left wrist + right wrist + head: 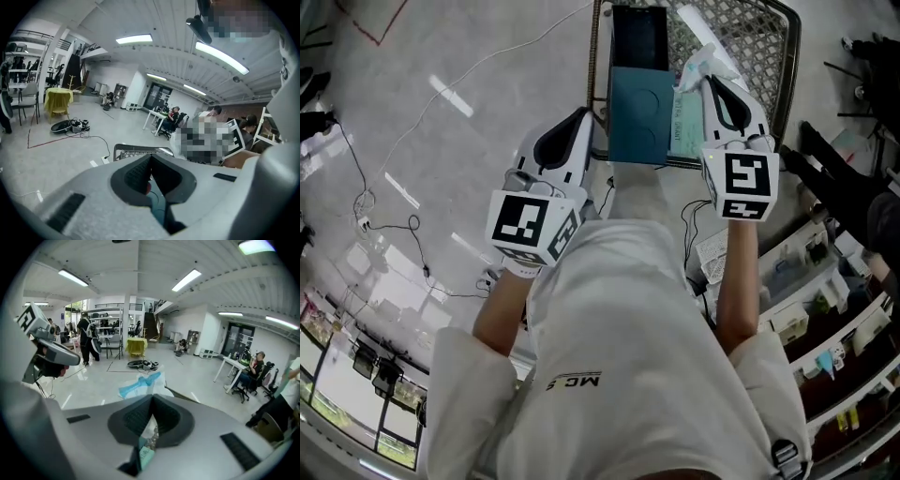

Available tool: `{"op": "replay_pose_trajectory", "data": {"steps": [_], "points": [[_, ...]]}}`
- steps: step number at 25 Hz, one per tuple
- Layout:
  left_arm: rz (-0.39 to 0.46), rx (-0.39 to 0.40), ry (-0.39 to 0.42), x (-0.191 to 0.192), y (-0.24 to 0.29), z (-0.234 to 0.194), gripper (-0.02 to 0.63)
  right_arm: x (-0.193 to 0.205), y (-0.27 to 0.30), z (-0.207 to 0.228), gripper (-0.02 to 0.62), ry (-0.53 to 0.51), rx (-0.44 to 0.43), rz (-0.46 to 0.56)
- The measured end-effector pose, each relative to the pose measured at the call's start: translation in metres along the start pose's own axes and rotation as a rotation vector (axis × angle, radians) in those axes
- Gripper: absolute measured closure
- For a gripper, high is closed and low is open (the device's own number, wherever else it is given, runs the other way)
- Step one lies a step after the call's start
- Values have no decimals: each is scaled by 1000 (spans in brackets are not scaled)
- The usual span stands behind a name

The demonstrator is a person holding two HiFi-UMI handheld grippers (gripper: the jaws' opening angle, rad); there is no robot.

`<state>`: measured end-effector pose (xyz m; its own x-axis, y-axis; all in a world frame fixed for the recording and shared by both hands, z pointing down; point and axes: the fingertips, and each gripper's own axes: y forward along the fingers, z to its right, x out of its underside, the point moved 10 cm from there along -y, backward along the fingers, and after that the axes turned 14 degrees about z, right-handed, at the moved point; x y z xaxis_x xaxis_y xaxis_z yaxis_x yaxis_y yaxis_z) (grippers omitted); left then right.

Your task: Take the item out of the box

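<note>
While the right claw (710, 82) clamps a plastic packet (701, 58) just beside the teal box (639, 117), the left claw (594, 116), closed, seemingly pinches the box's edge.

A wire mesh rack (764, 42) takes up the top right of the head view. It stands on a glossy grey floor (441, 122), and thin cables (364, 201) trail across the left of the frame. White shelves (811, 281) of small goods line the lower right edge.

In the left gripper view, a yellow cover (58, 101) shows at the left. A white table (154, 115) with seated people stands mid-frame, and strip lights (133, 39) run overhead.

In the right gripper view, a person in dark clothes (88, 341) stands at the left.
</note>
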<state>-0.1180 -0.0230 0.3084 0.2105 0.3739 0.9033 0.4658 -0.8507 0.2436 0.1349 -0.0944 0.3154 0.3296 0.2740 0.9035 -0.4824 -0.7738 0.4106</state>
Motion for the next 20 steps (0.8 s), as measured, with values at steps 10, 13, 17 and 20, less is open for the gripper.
{"op": "replay_pose_trajectory", "data": {"steps": [10, 13, 17, 20], "points": [[87, 42, 82, -40, -28, 31, 583, -31, -94, -21, 577, 103, 204, 235], [104, 54, 96, -43, -33, 41, 583, -34, -116, -26, 577, 143, 240, 294], [127, 60, 105, -49, -40, 41, 583, -41, -131, -37, 577, 158, 257, 371], [142, 61, 103, -49, -44, 44, 583, -41, -141, -44, 577, 159, 253, 399]]}}
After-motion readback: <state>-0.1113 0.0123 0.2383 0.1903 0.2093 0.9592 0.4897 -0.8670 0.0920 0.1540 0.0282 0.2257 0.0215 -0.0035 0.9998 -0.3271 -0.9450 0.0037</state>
